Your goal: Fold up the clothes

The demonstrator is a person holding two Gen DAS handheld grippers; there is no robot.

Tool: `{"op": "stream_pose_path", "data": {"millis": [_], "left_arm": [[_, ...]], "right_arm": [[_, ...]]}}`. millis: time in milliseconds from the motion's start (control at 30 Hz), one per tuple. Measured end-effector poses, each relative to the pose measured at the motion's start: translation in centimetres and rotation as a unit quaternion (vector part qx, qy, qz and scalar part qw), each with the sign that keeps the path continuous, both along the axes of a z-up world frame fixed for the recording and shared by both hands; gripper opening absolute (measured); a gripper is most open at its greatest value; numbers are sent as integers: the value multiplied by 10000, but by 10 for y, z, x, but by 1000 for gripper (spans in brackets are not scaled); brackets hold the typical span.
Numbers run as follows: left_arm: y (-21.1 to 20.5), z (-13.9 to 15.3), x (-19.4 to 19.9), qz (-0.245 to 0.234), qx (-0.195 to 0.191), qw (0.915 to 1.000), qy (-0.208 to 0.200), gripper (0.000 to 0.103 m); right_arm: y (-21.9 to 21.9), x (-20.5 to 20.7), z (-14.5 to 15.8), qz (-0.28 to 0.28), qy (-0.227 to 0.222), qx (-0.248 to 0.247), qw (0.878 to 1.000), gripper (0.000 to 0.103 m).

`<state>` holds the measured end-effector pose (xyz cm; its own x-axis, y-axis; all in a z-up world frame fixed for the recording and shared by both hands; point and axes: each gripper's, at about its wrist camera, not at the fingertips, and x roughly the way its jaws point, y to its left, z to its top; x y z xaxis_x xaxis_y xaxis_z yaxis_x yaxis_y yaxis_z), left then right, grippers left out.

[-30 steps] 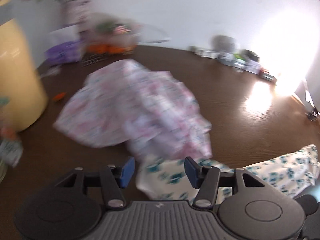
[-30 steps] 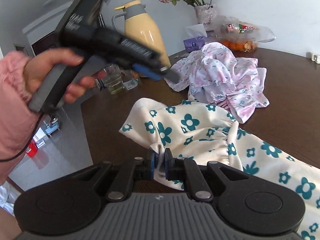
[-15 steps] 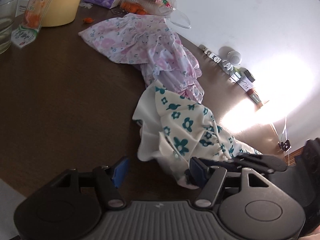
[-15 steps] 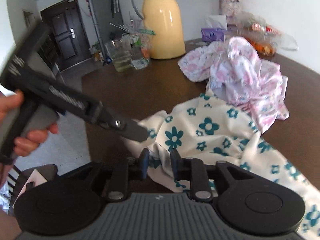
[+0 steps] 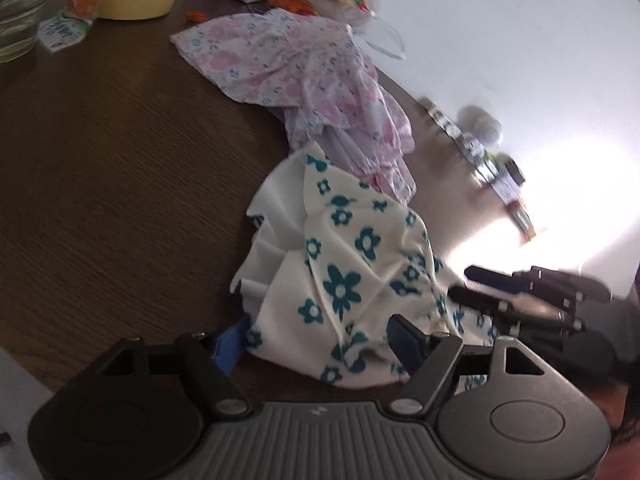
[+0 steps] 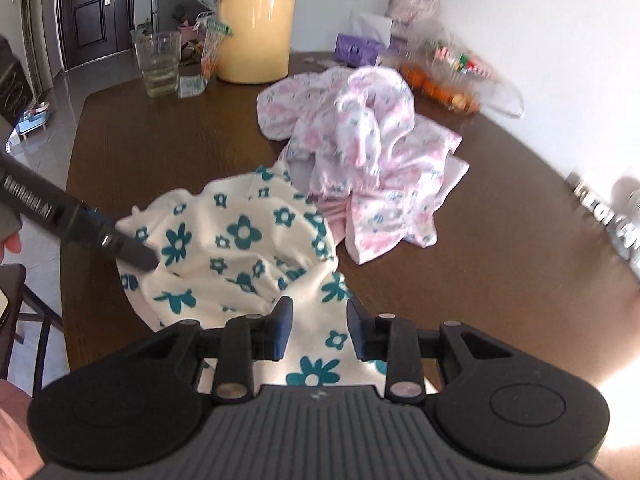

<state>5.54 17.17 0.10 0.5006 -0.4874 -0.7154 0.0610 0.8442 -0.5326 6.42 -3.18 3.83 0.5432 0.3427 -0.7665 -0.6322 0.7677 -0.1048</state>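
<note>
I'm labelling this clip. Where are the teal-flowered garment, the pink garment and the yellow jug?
Teal-flowered garment [image 6: 240, 248]: right wrist view, middle of the cloth.
Pink garment [image 6: 372, 152]: right wrist view, bunched centre.
Yellow jug [image 6: 256, 28]: right wrist view, its body.

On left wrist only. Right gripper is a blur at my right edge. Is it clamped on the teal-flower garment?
Observer: No. The right wrist view shows the right gripper open, with the cream teal-flower garment lying loose between its fingers.
Operator: Where does my tip sit on the cloth?
Observer: Seen from that side, one finger of the left gripper pokes into the garment's left edge, well inside the rim of the table. Its jaws are wide apart and pinch nothing.
</note>
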Motion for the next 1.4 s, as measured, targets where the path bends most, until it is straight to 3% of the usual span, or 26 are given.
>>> {"op": "stream_pose_path", "data": {"millis": [367,533,600,633,700,833,967,1033,1133,1200,1333,1400], "left_arm": [[-22,-1,27,186,409,9979,-461,70],[-34,0,46,-269,622,9968,-419,45],[-37,-3,49,-421,557,9970,-334,23],[-38,-5,51,-491,518,9970,-288,17],[-36,-7,52,-520,462,9972,-290,11],[-35,0,50,-587,495,9959,-486,9],[-50,21,42,-845,913,9876,-955,8],[-62,34,34,-1061,1204,9787,-1278,8],[-90,57,19,-1507,1722,9558,-1847,8],[-115,69,6,-1898,2135,9308,-2278,8],[-174,77,-25,-2881,2807,8689,-2885,8],[-197,67,-34,-3260,2944,8497,-2917,8]], "right_arm": [[-17,-10,-13,28,330,160,9993,30],[-20,-10,-18,1,415,237,9989,30],[-21,-10,-19,-2,420,301,9987,30],[-22,-11,-19,0,414,337,9986,30],[-25,-15,-15,2,366,398,9985,30],[-36,-26,-8,-18,287,367,9989,30],[-43,-22,-17,-144,419,432,9981,30],[-41,-19,-24,-158,489,470,9976,30],[-39,-19,-30,-146,473,507,9975,29],[-44,-21,-29,-161,463,615,9969,29],[-63,-30,-23,-330,378,859,9950,29],[-81,-39,-18,-545,291,934,9937,29]]}}
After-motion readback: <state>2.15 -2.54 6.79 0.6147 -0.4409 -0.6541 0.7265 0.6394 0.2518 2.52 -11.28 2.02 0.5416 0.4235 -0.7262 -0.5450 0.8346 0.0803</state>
